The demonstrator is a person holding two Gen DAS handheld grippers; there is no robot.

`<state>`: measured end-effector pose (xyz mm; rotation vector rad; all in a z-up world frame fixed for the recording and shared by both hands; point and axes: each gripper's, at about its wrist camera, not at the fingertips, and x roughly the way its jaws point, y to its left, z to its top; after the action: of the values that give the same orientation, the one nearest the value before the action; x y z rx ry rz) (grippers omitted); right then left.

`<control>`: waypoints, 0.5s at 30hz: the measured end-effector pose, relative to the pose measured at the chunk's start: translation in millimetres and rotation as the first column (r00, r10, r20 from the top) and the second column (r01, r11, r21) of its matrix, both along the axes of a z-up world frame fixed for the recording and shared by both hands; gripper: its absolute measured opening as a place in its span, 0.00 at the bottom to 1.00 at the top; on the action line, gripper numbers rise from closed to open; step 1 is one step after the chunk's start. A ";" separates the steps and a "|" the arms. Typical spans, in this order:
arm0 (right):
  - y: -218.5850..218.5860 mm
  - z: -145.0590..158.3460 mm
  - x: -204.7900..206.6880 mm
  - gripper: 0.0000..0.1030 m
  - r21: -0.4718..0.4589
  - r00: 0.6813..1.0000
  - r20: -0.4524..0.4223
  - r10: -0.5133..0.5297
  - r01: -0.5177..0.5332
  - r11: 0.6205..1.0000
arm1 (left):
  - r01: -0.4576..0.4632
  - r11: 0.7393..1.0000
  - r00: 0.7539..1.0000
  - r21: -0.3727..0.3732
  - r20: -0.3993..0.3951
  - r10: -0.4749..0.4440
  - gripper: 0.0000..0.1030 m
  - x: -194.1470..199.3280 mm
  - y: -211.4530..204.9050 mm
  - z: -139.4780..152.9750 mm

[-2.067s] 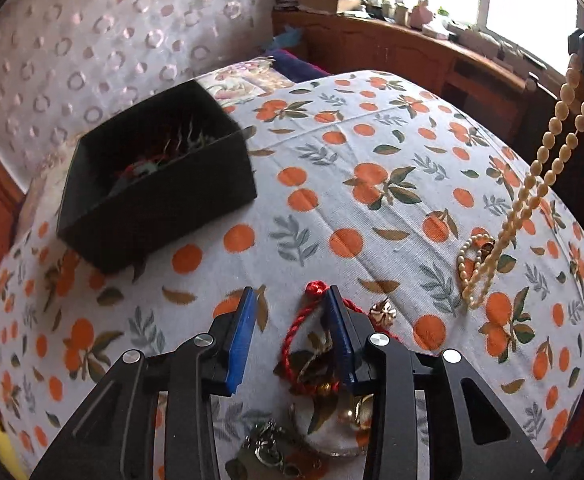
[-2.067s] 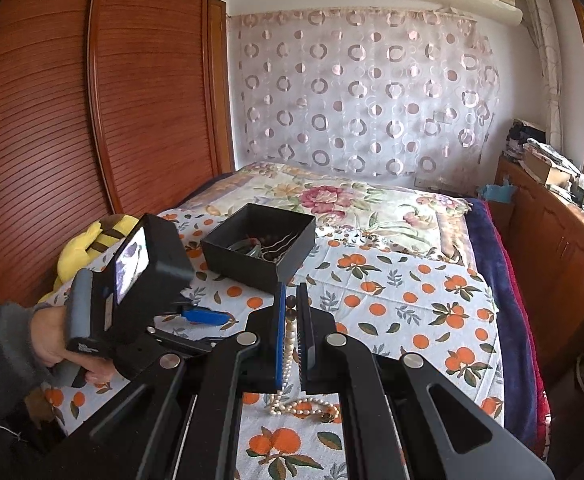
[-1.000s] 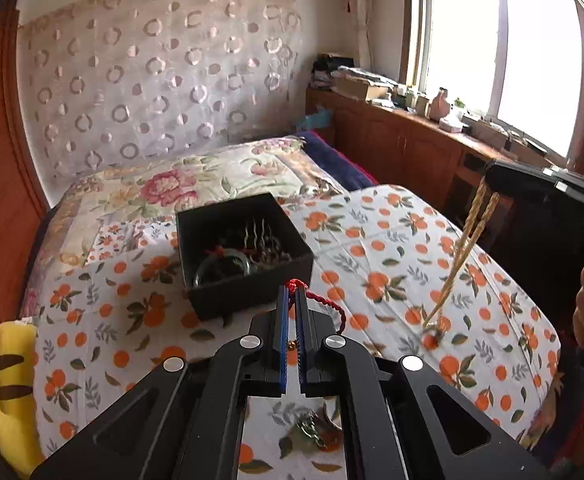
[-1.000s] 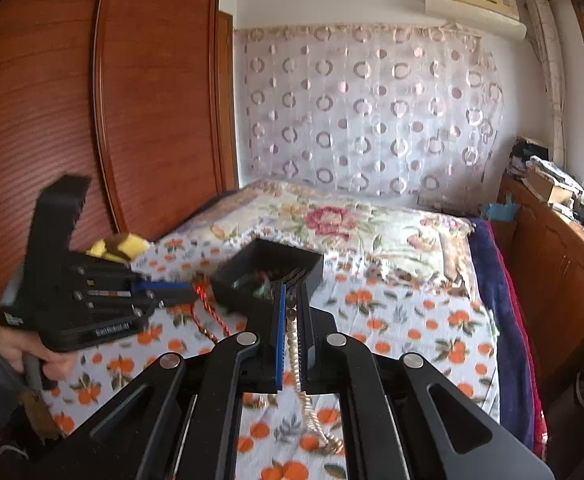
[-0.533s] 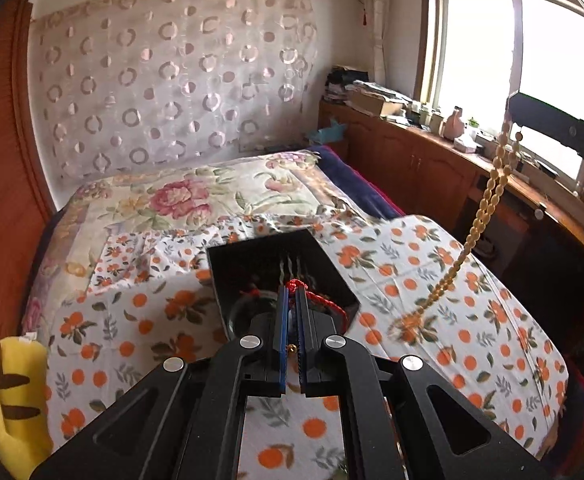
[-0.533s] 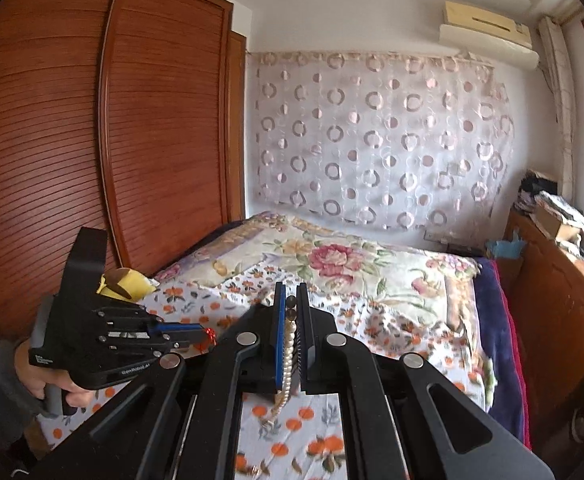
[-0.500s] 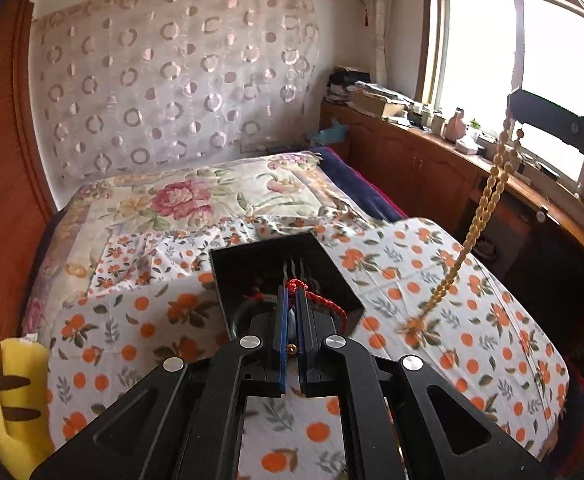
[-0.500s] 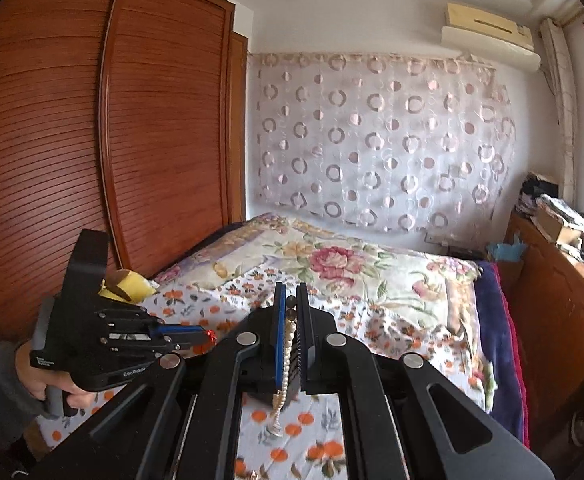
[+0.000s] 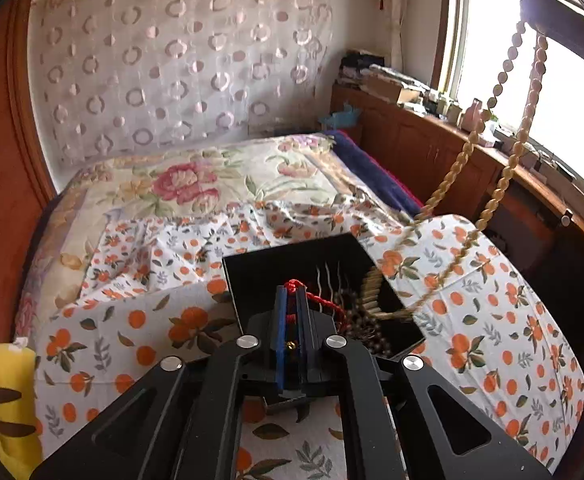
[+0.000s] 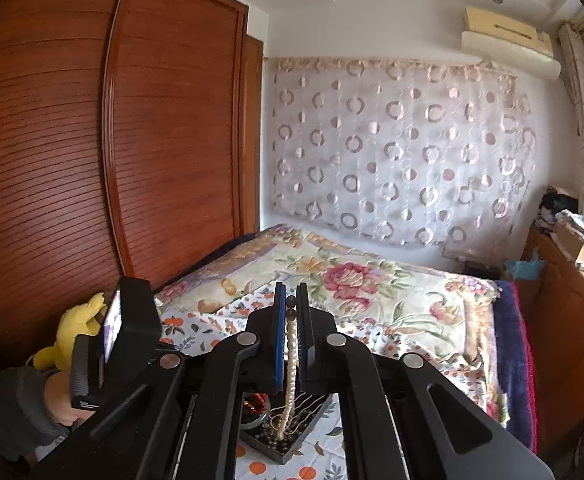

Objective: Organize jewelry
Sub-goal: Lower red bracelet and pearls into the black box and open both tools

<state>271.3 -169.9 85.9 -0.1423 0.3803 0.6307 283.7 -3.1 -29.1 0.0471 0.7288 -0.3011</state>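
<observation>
A black jewelry box sits on the orange-print cloth on the bed; it also shows low in the right wrist view. My left gripper is shut on a red cord bracelet and holds it over the box. My right gripper is shut on a cream bead necklace. The necklace hangs down from the upper right in the left wrist view, and its lower end lies inside the box among other jewelry.
A floral quilt covers the far half of the bed. A yellow plush toy lies at the left edge. A wooden wardrobe stands on the left, a wooden sideboard under the window on the right.
The bead necklace has swung from beside the box to over it, and its lower end now rests inside. My left gripper, still holding the red cord, has come closer above the box.
</observation>
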 end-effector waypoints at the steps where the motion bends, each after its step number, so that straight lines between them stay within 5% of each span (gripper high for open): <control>1: 2.2 -5.0 2.6 0.06 -0.002 1.000 -0.013 0.005 -0.005 1.000 | -0.005 1.000 1.000 -0.003 -0.005 0.005 0.06 1.1 0.6 -2.6; 5: 11.9 -38.3 15.2 0.06 -0.019 0.995 -0.094 0.023 -0.025 1.000 | -0.021 1.000 1.000 0.002 -0.004 0.021 0.24 -1.1 5.2 -6.0; 15: 28.5 -108.5 17.1 0.07 -0.088 0.975 -0.221 0.030 -0.051 0.995 | -0.027 0.999 1.000 -0.022 0.012 0.027 0.41 -39.4 18.3 -7.4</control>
<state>288.4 -141.3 -22.6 -0.1703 0.6219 0.6715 244.3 15.1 -36.6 0.0187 0.7130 -0.2828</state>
